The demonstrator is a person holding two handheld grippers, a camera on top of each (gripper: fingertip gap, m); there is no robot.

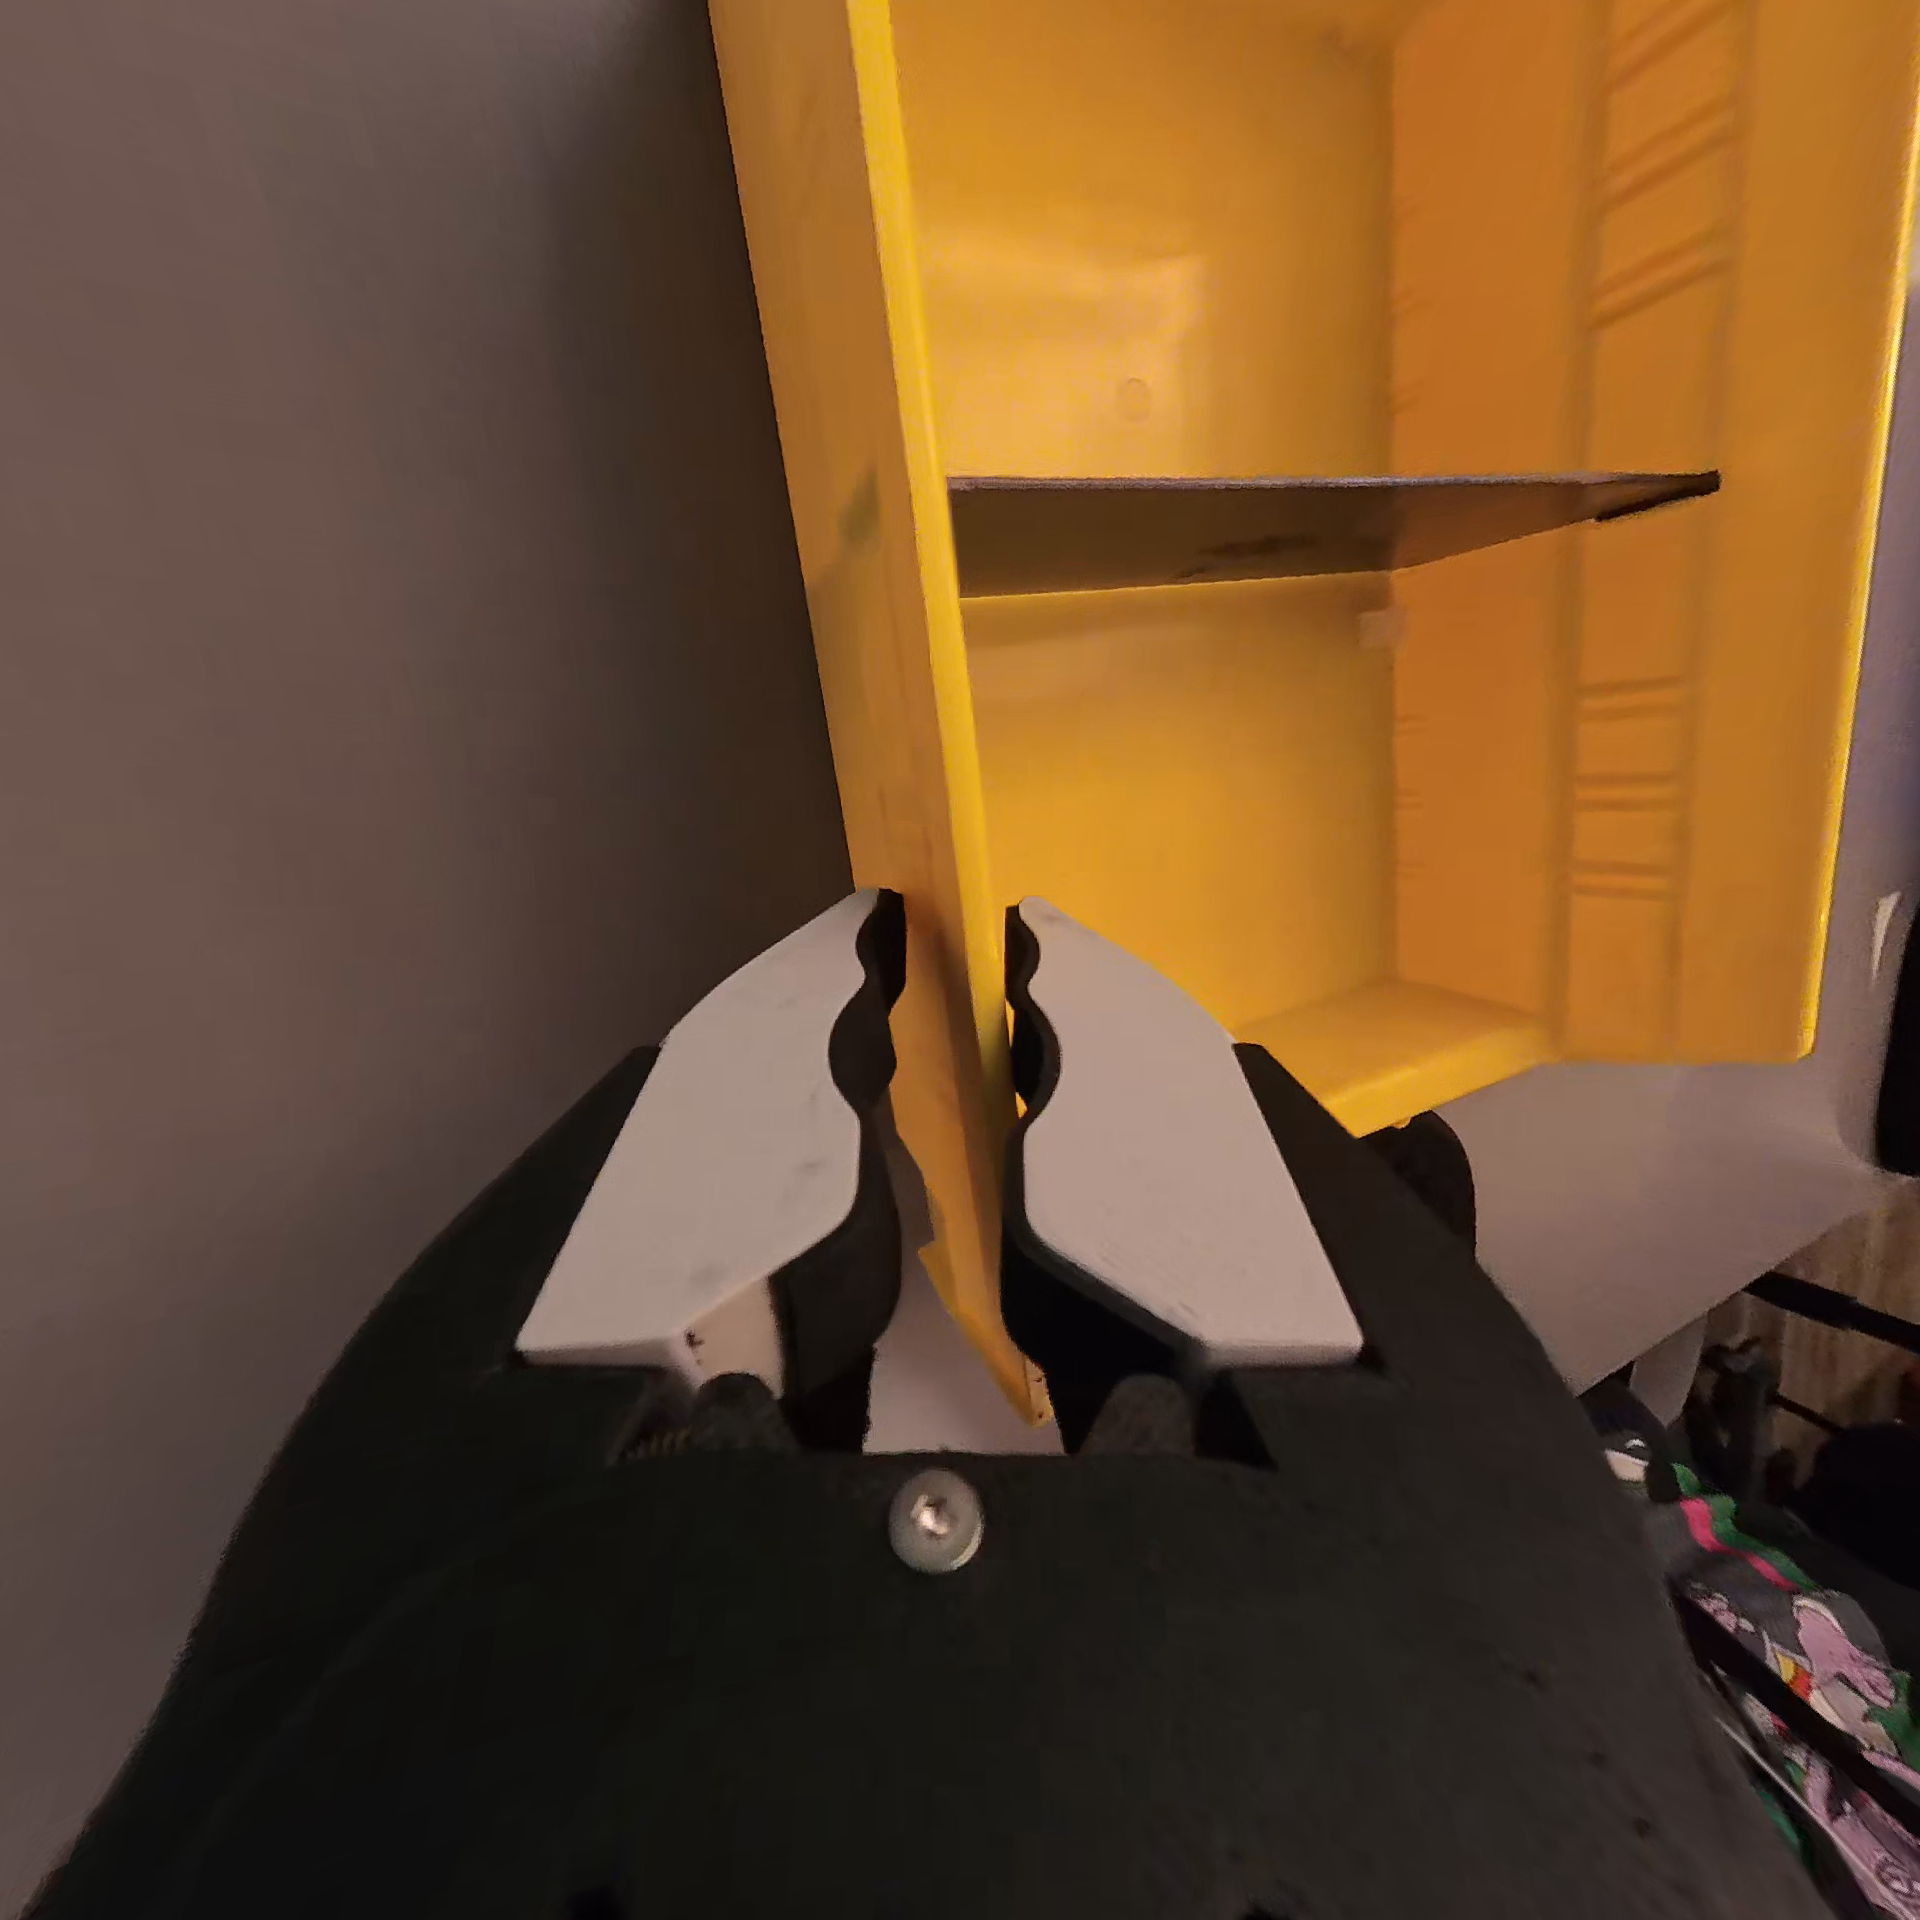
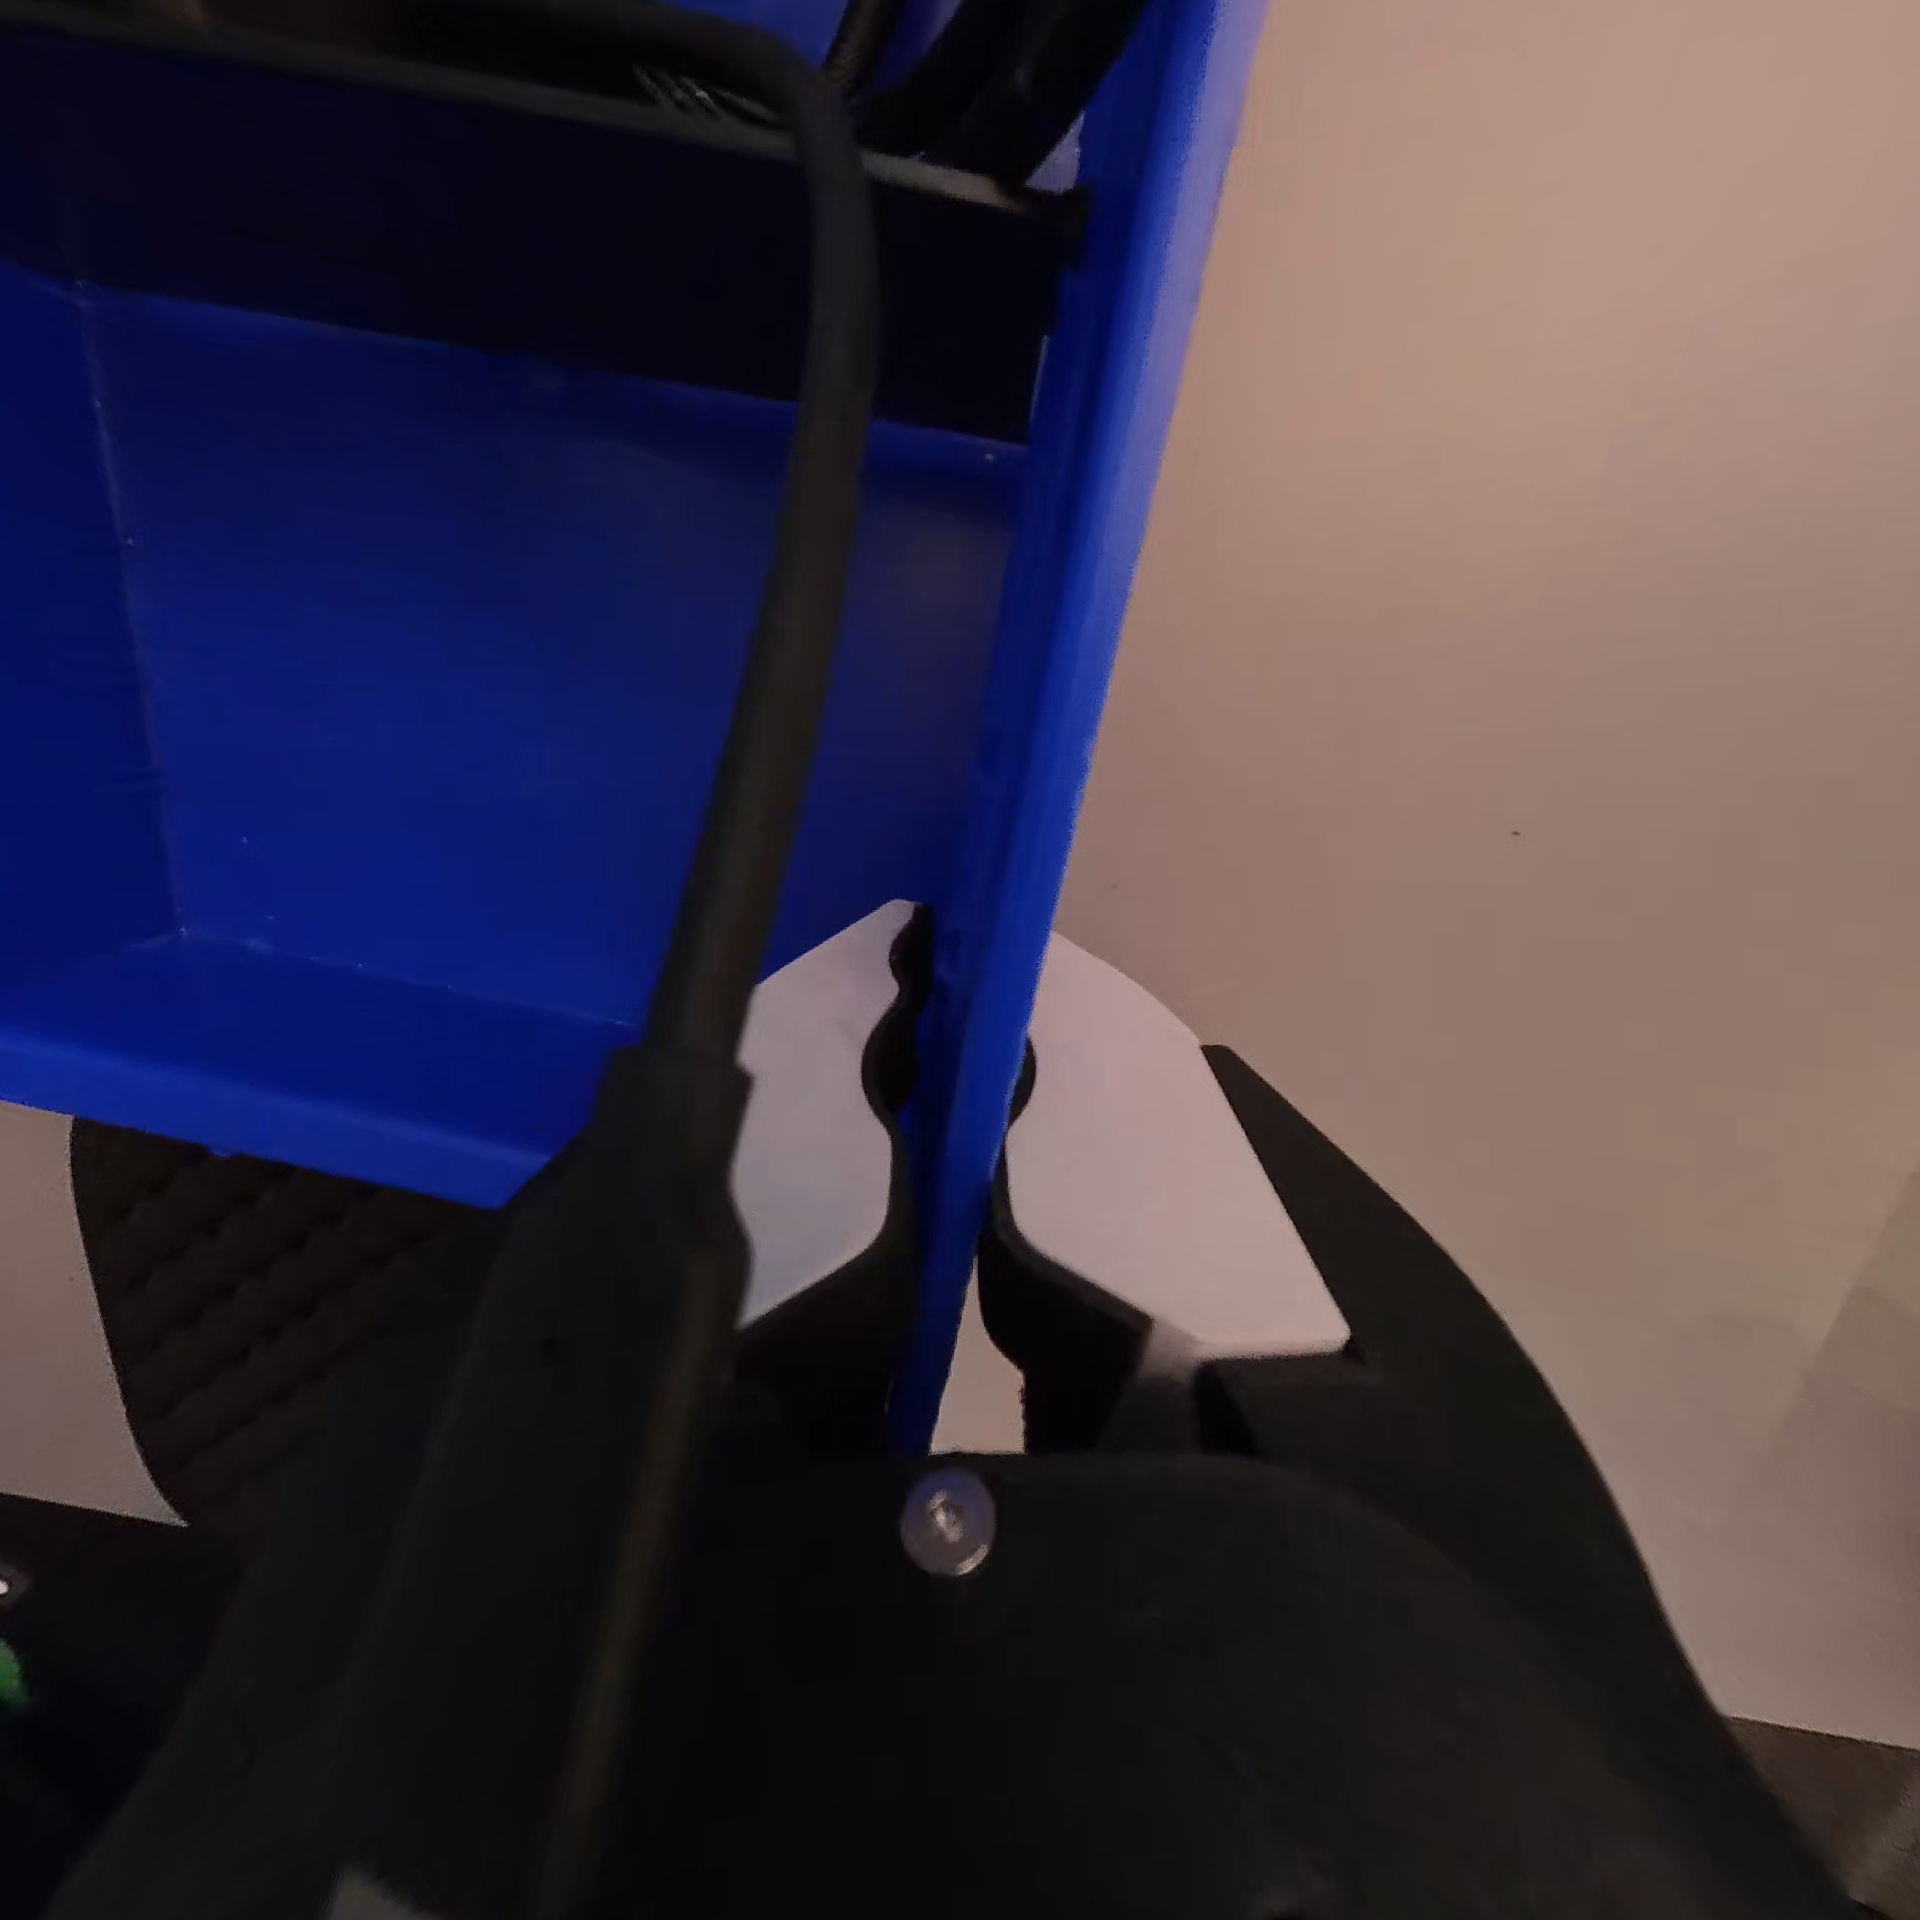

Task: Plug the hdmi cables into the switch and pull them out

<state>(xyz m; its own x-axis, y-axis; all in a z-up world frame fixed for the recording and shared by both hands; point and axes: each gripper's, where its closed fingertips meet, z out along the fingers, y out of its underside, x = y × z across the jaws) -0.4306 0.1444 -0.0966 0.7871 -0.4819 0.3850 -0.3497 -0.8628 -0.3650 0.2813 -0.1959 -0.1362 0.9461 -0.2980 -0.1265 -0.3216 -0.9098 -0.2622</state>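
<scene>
My left hand-held gripper [image 1: 954,935] clamps the yellow bin [image 1: 1164,727] wall; my right hand-held gripper [image 2: 961,940] clamps the blue bin [image 2: 468,727] wall, black cable [image 2: 790,623] hanging at 10 o'clock.

Smooth plastic yellow bin [image 1: 1164,790]; blue bin [image 2: 499,665] likewise, seemingly glossier.

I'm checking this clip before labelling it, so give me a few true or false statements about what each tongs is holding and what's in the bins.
1. The left tongs clamp a yellow bin by its side wall. True.
2. The yellow bin holds cables. False: both compartments look empty, split by a dark divider.
3. The right tongs are open and free. False: they grip the blue bin wall.
4. A black cable hangs out of the blue bin. True.
</scene>
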